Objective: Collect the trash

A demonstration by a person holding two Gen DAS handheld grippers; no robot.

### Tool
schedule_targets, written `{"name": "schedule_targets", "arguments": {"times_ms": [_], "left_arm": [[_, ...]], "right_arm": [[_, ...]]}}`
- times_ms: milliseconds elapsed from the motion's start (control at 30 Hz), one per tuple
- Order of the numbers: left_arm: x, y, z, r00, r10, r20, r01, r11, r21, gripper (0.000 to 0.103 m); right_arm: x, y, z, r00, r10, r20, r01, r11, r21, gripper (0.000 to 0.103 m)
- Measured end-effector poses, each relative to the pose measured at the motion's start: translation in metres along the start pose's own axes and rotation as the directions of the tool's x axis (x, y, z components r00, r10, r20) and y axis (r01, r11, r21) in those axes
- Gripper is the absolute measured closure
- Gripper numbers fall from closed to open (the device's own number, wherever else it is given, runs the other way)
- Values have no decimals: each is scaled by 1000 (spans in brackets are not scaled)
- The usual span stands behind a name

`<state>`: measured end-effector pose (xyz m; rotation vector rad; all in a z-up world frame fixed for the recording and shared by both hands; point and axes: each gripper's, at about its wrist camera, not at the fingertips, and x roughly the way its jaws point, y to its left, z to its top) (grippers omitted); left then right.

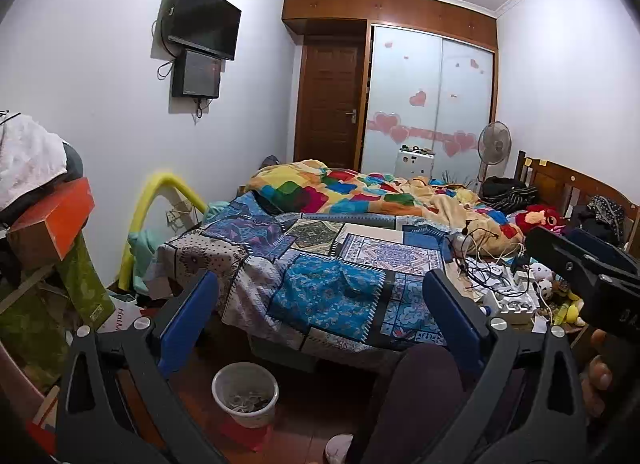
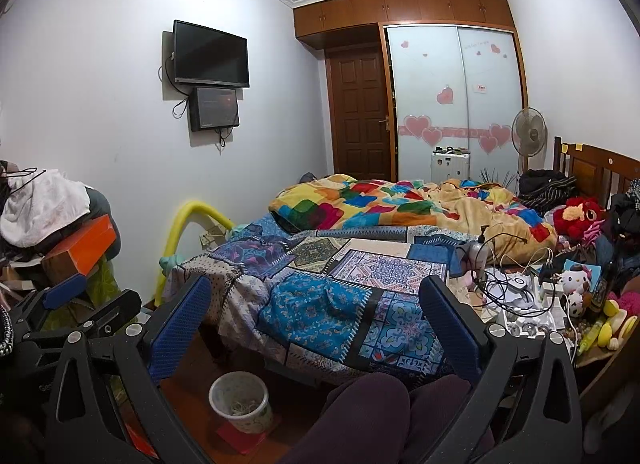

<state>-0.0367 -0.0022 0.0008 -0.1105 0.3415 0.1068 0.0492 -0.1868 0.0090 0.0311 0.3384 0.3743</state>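
A small white waste bin (image 1: 245, 394) stands on the floor at the foot of the bed, with scraps inside; it also shows in the right wrist view (image 2: 239, 401). My left gripper (image 1: 320, 316) is open and empty, held above the bin and facing the bed. My right gripper (image 2: 316, 320) is open and empty too, beside the left one. The left gripper's body shows at the left of the right wrist view (image 2: 68, 312). A cluttered pile of cables, papers and small boxes (image 2: 520, 300) lies at the bed's right side.
A bed with a patchwork cover (image 2: 320, 288) and a colourful quilt (image 2: 400, 207) fills the middle. Stacked boxes and clothes (image 1: 44, 199) stand at the left. Plush toys (image 2: 576, 211) and a wooden headboard (image 2: 600, 167) are at the right. My knees (image 2: 380, 408) are below.
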Motion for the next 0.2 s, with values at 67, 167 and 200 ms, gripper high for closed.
{"name": "schedule_targets", "arguments": {"times_ms": [67,167,200], "left_arm": [[0,0,0,1000,0,1,0,1000,0,0],[0,-1,0,1000,0,0,0,1000,1,0],[0,-1,0,1000,-1,-3,1,1000,3,0]], "right_arm": [[1,-2,0,1000,4,-2,-4,1000,-1,0],[1,-3,-1,1000,5,-1,-5,1000,-2,0],[1,-3,-1,1000,5,-2,-5,1000,-2,0]]}}
